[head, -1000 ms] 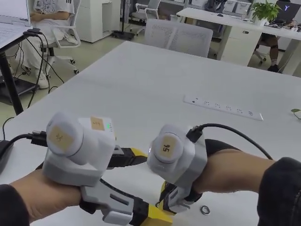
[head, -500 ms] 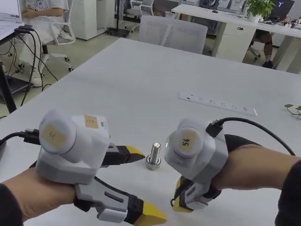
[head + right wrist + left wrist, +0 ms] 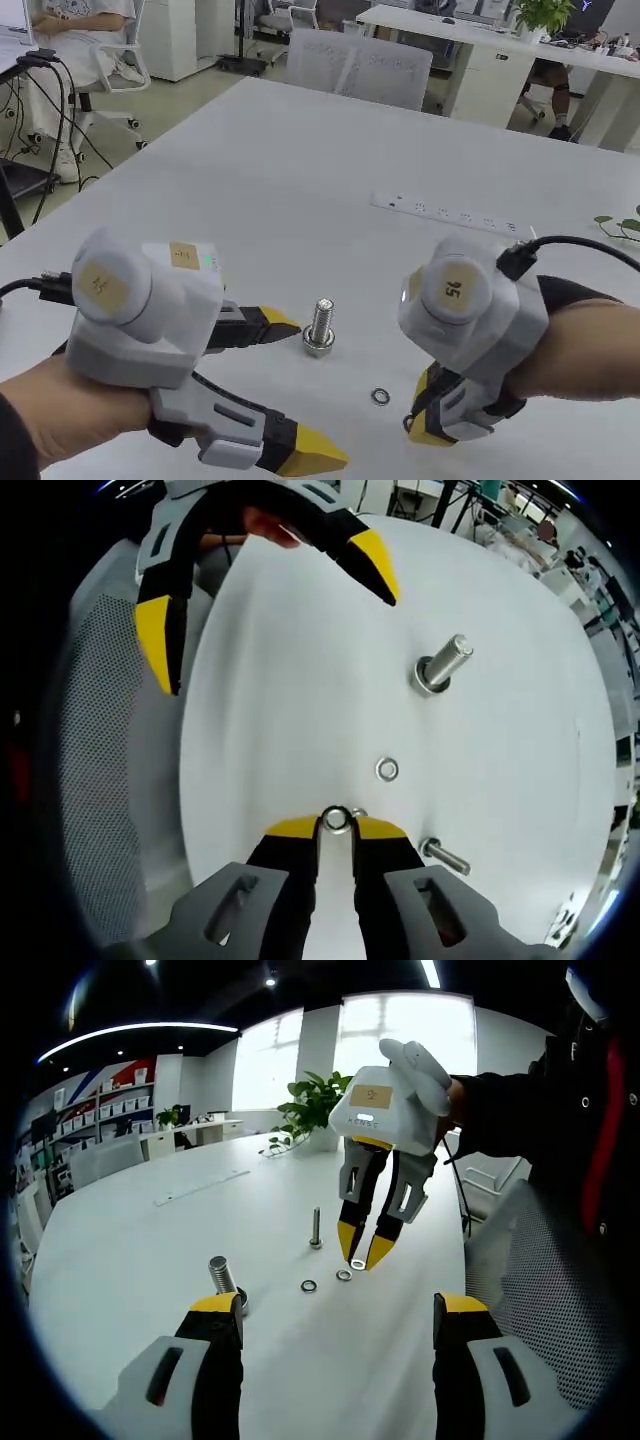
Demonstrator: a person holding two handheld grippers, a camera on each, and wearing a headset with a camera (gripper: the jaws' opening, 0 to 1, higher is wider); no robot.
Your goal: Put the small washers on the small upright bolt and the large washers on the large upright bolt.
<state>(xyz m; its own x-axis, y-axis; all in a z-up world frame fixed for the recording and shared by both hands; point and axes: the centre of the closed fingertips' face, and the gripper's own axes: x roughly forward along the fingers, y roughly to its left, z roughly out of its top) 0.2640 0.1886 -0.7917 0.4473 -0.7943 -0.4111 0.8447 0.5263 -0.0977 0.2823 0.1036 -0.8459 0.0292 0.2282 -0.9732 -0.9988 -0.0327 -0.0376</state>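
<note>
Right gripper: tips closed on a washer, low at the bench's near edge, just beside the small bolt. Left gripper: jaws wide apart. Second washer lies flat near the large bolt.

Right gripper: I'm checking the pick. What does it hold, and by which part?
A washer, pinched across its outer rim between the right gripper's tips.

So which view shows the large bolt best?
Head view: the large bolt stands whole, side-on. The right gripper view shows it foreshortened from above; the left gripper view has its base behind the left tongs.
</note>
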